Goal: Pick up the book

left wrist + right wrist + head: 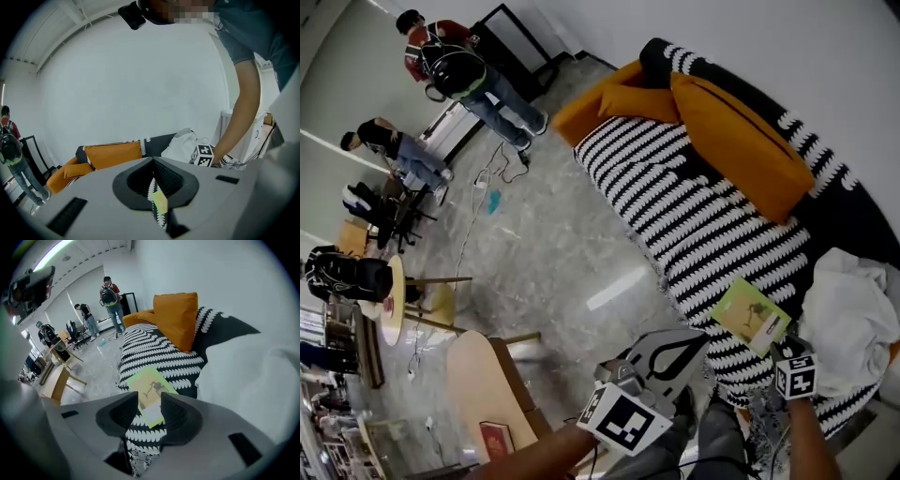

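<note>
Book [751, 316], yellow-green, on striped sofa [703, 225].
We log it near the seat's front edge, just ahead of our right gripper's [149, 401] parted jaws; left gripper [153, 164] closed, empty.

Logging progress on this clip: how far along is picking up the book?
Done: nothing yet; the thin light-green book lies flat on the black-and-white patterned sofa. In hand: the right gripper is lined up over it, fingers apart, not yet gripping. The left gripper is shut and empty. Left: close on the book and lift.
</note>
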A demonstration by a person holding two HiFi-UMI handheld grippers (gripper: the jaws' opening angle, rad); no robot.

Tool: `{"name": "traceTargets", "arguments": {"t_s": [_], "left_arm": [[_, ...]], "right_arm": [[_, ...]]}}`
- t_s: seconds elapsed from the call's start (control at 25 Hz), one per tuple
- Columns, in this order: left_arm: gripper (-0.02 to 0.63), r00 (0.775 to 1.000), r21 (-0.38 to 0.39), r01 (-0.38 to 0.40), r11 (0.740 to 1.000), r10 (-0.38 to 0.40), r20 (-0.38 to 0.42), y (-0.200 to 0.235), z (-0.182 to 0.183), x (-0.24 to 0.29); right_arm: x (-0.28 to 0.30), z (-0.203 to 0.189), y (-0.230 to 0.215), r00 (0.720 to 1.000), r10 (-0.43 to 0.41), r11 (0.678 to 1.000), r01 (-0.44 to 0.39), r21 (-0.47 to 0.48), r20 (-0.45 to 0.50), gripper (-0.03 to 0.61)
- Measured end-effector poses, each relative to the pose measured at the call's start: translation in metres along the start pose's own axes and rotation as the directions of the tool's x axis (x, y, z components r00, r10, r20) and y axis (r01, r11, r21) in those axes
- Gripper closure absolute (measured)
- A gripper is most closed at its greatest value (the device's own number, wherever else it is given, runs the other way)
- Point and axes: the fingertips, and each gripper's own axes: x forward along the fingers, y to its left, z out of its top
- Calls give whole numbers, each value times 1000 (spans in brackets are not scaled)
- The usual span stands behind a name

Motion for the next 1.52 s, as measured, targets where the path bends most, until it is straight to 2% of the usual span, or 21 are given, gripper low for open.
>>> {"name": "traceTargets", "arguments": {"t_s": [0.24, 0.44, 0.64, 0.76, 0.92, 1.04, 1.12, 1.28, 1.4, 1.52], "left_arm": [[611, 999, -25, 1, 1000, -3, -54, 5, -28, 14], [611, 996, -54, -1, 999, -3, -84, 14, -53, 32], [611, 995, -76, 9, 997, -17, -103, 18, -71, 53], [611, 993, -88, 19, 996, -29, -114, 19, -83, 68], [611, 990, -111, 33, 993, -47, -130, 19, -95, 91], [611, 986, -139, 55, 989, -75, -149, 16, -105, 106], [611, 980, -166, 70, 984, -100, -174, 9, -126, 118], [611, 957, -251, 81, 965, -146, -251, -14, -193, 151], [611, 932, -336, 74, 939, -185, -312, -25, -247, 174], [606, 916, -418, 63, 906, -219, -337, -30, -289, 197]], "right_arm": [[38, -35, -12, 998, 47, 978, -36, 207, -46, 391], [69, -57, -18, 992, 90, 947, -59, 314, -84, 385], [86, -76, -33, 990, 100, 895, -45, 443, -103, 371], [96, -84, -42, 989, 102, 871, -36, 490, -109, 361], [105, -86, -53, 989, 106, 818, -30, 574, -100, 345], [104, -87, -55, 988, 110, 798, -25, 602, -105, 337], [108, -93, -50, 987, 118, 791, -27, 611, -109, 334], [124, -108, -42, 984, 143, 791, -51, 609, -103, 333], [138, -110, -31, 983, 159, 793, -70, 605, -95, 331], [139, -105, -30, 987, 132, 788, -49, 614, -91, 330]]}}
